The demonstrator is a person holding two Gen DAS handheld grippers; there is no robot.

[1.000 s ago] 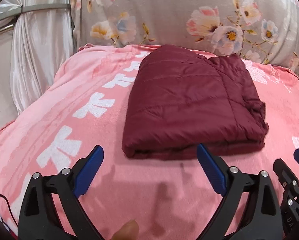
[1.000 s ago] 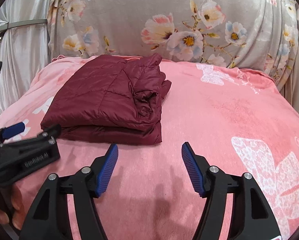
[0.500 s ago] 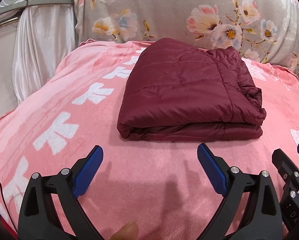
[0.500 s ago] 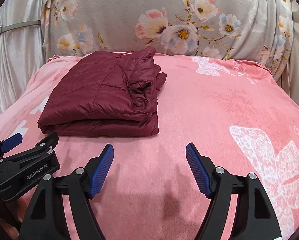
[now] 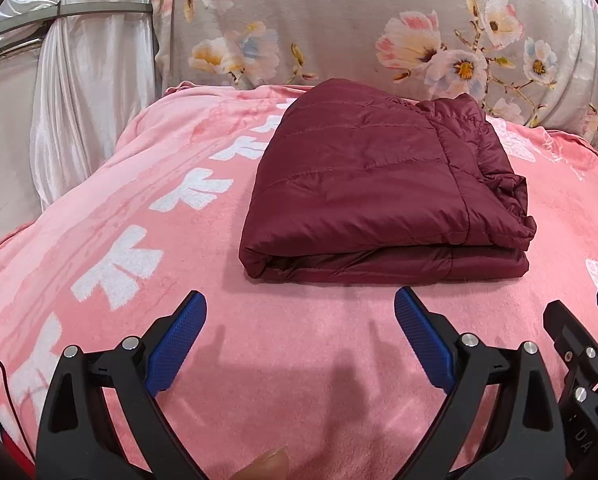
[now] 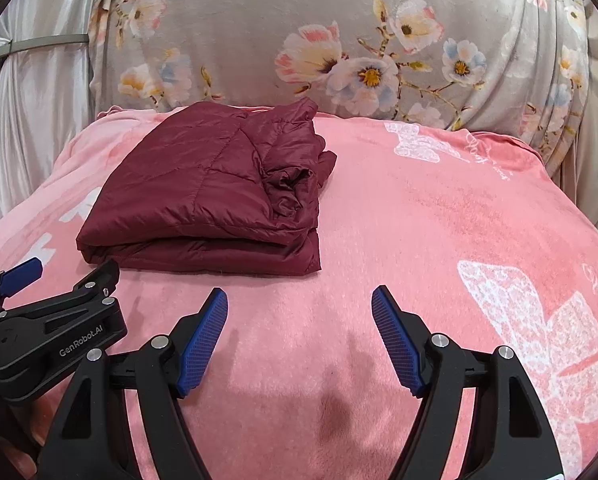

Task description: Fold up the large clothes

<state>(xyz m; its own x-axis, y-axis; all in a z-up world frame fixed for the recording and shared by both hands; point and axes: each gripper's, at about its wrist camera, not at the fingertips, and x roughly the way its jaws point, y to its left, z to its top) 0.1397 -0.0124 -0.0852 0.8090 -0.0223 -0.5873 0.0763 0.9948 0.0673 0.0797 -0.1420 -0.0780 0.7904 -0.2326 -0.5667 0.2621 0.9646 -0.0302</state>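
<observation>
A dark red quilted jacket (image 5: 379,184) lies folded in a neat rectangle on the pink blanket (image 5: 299,340), its loose layers bunched at its right edge. It also shows in the right wrist view (image 6: 203,196), up and to the left. My left gripper (image 5: 301,312) is open and empty, a little short of the jacket's near edge. My right gripper (image 6: 301,308) is open and empty, over bare blanket to the right of the jacket's near corner. Neither touches the jacket.
The pink blanket with white prints covers the whole surface. A grey floral cloth (image 5: 379,28) hangs behind it and a silver curtain (image 5: 71,100) hangs at the left. The left gripper's body shows at the left of the right wrist view (image 6: 51,336).
Both grippers have drawn back and down from the folded jacket, so it sits farther off and is seen at a lower angle. Both stayed open. The jacket has not moved.
</observation>
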